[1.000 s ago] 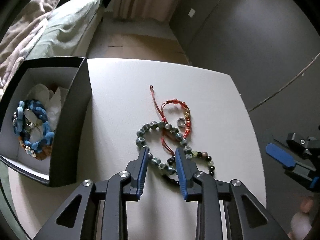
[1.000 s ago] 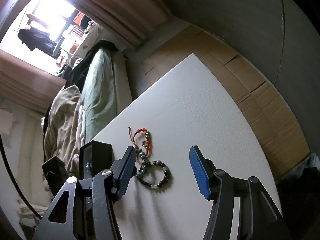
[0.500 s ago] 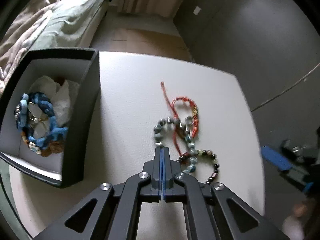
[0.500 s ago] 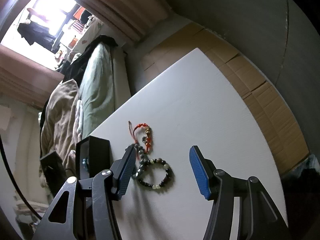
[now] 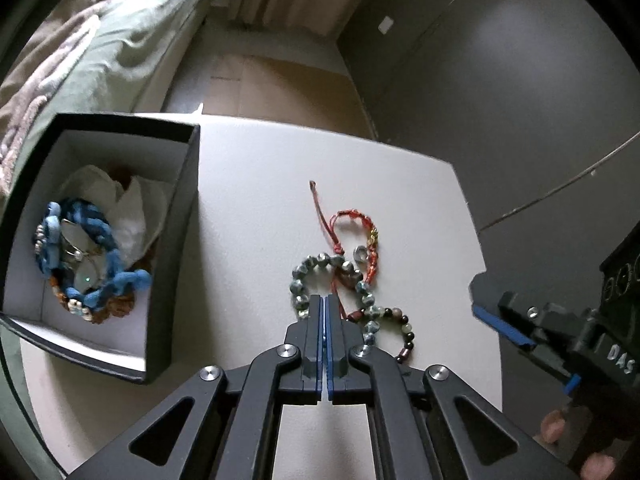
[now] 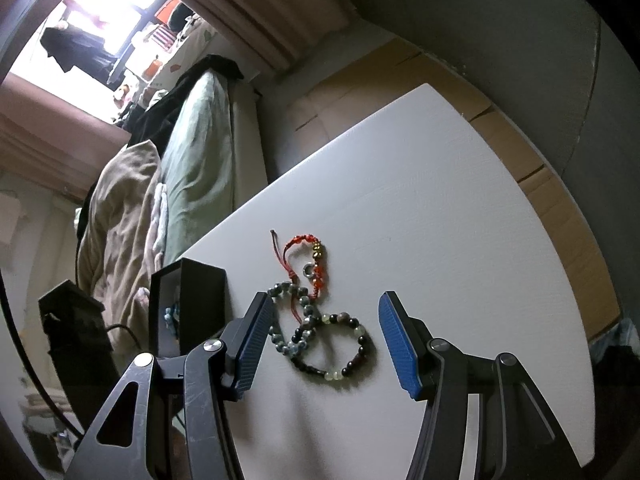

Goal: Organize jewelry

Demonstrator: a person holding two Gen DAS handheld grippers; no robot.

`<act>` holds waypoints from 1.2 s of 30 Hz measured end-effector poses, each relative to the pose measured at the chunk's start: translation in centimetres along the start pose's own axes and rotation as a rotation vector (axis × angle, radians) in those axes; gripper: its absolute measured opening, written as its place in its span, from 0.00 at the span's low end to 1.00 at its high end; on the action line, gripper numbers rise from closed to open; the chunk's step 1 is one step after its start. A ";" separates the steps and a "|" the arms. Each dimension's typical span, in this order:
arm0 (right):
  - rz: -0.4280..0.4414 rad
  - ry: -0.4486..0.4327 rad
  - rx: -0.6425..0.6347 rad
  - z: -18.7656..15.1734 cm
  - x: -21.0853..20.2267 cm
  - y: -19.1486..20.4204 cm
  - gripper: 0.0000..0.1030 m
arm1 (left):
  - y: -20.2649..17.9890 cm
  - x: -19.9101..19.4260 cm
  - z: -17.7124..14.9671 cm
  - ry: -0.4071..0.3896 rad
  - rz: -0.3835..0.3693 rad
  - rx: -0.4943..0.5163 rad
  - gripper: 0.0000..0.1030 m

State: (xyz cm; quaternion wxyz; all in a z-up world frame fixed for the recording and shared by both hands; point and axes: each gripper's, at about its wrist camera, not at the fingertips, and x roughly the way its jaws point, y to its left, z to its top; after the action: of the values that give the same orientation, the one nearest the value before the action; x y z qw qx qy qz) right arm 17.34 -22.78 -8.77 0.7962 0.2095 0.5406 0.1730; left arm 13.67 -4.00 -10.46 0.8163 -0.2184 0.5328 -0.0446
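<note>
Three bracelets lie tangled on the white table [image 5: 260, 184]: a grey-green bead bracelet [image 5: 301, 276], a red cord bracelet [image 5: 362, 236] with a silver ring [image 5: 361, 253], and a dark mixed-bead bracelet [image 5: 404, 330]. My left gripper [image 5: 323, 300] is shut, its tips at the near edge of the grey-green bracelet; whether it grips beads is hidden. My right gripper [image 6: 326, 332] is open and empty above the same bracelets [image 6: 332, 344]. It shows in the left wrist view [image 5: 516, 332]. The black box [image 5: 168, 248] holds a blue braided bracelet [image 5: 100, 284].
White tissue [image 5: 128, 208] lines the box. A bed with green and beige bedding [image 5: 120, 48] stands beyond the table's left side. The box also shows in the right wrist view [image 6: 192, 308]. Cardboard covers the floor [image 6: 540, 184] past the table's far edge.
My left gripper closed from open on the near side of the grey-green bracelet and the beads shifted a little. My right gripper moved closer over the bracelets, still open.
</note>
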 end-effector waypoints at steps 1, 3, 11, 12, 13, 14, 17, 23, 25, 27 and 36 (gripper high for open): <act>0.000 -0.002 0.005 0.1 0.0 -0.1 0.55 | 0.0 0.3 0.0 0.010 0.011 -0.001 0.00; 0.001 -0.003 0.014 0.3 -0.1 -0.4 0.55 | 0.0 1.0 -0.1 0.039 0.012 -0.007 0.01; 0.015 -0.006 0.031 0.7 -0.4 -0.8 0.55 | -1.3 1.9 -0.1 0.058 0.064 0.036 0.01; 0.016 -0.007 0.033 0.8 -0.5 -0.9 0.55 | -1.4 1.8 -0.2 0.060 0.073 0.042 0.01; 0.016 -0.007 0.035 0.8 -0.5 -1.0 0.55 | -1.6 1.8 -0.2 0.062 0.078 0.047 0.01; 0.016 -0.008 0.038 0.8 -0.6 -1.1 0.55 | -1.6 1.8 -0.3 0.063 0.076 0.047 0.01; 0.018 -0.013 0.047 0.9 -0.8 -1.4 0.55 | -1.6 1.5 -0.3 0.068 0.072 0.042 0.01; 0.018 -0.016 0.054 0.8 -1.1 -1.6 0.55 | -1.2 0.6 -0.5 0.052 0.050 0.029 0.01; 0.016 -0.015 0.051 0.8 -1.1 -1.6 0.55 | -1.0 0.3 -0.4 0.043 0.057 0.026 0.01; 0.014 -0.014 0.050 0.7 -1.1 -1.5 0.55 | -0.9 0.1 -0.4 0.039 0.065 0.028 0.01; 0.011 -0.008 0.042 0.5 -0.8 -1.2 0.55 | -0.1 -0.8 -0.3 0.022 0.048 0.004 0.44</act>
State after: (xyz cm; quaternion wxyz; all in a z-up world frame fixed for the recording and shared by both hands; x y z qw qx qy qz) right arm 17.58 -24.25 -8.60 0.7929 0.2299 0.5397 0.1650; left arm 13.03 -3.93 -9.89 0.8117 -0.2033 0.5468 -0.0284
